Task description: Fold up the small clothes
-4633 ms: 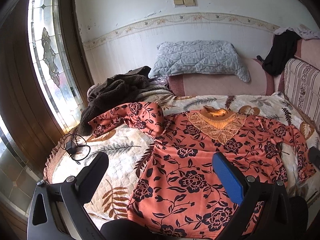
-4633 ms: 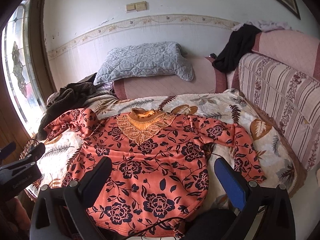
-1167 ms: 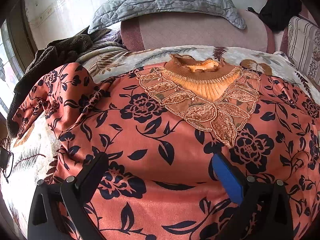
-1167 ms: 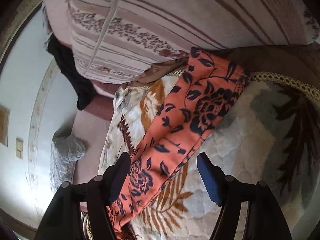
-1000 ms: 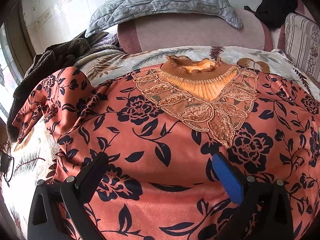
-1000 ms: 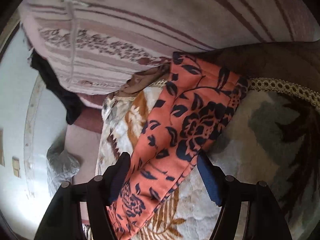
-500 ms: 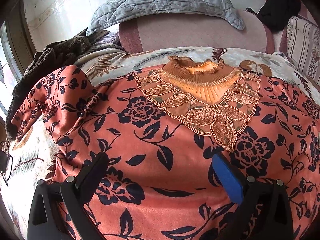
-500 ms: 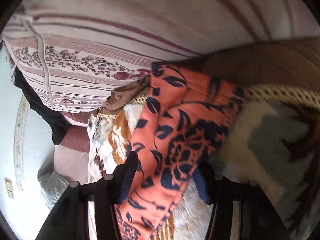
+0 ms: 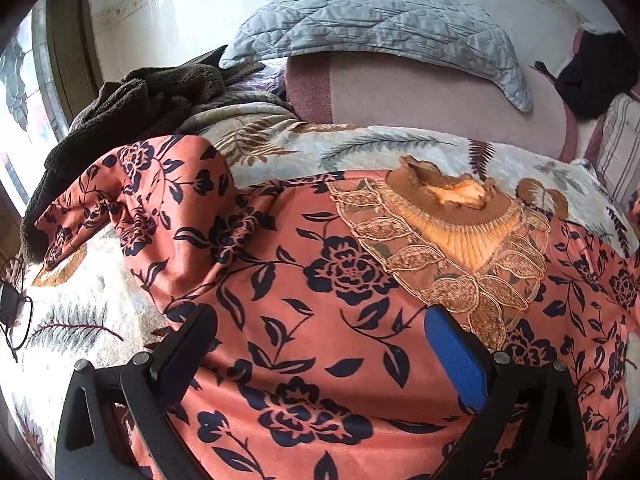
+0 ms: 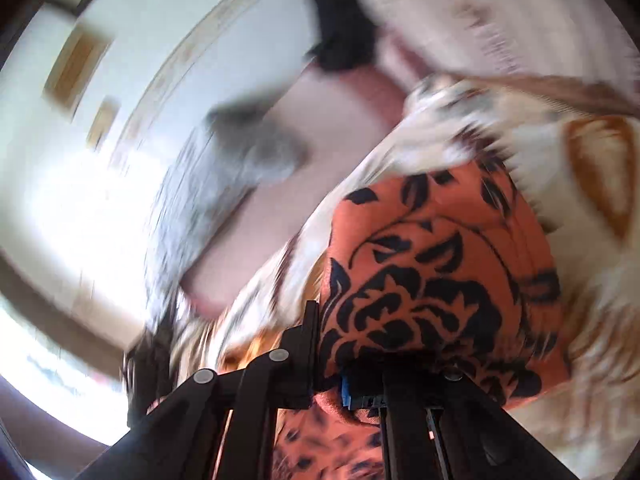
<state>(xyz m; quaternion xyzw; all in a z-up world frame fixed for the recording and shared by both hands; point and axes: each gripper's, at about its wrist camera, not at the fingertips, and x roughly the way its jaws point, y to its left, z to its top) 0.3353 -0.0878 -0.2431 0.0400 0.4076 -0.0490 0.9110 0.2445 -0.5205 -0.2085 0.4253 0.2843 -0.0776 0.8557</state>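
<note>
**Blouse sleeve pinched in the right gripper, body of the garment flat on the bed**

Blouse (image 9: 320, 320), orange with dark flowers and a lace-trimmed collar (image 9: 452, 216), lies face up on the leaf-patterned bedspread (image 9: 360, 148), collar towards the grey pillow (image 9: 376, 28) and hem towards the cameras. Its long axis runs away from the left gripper (image 9: 320, 344), whose jaws stand wide apart over the chest with nothing between them.

The right gripper (image 10: 332, 364) has its jaws closed tight on a sleeve end (image 10: 432, 280); the cloth bulges out just beyond the fingertips. The rest of that sleeve should trail back towards the blouse's right shoulder, so the fold probably turns on carrying it inward across the chest, towards the left gripper. The right hand is clearly the one placed for that.

The other sleeve (image 9: 132, 200) is bunched against a dark brown garment (image 9: 120, 112) at the far left.

Hard to make out: the right wrist view is heavily blurred, so how much cloth is clamped cannot be told. The hem is cut off below the left view, and the right shoulder lies at the picture's edge.
</note>
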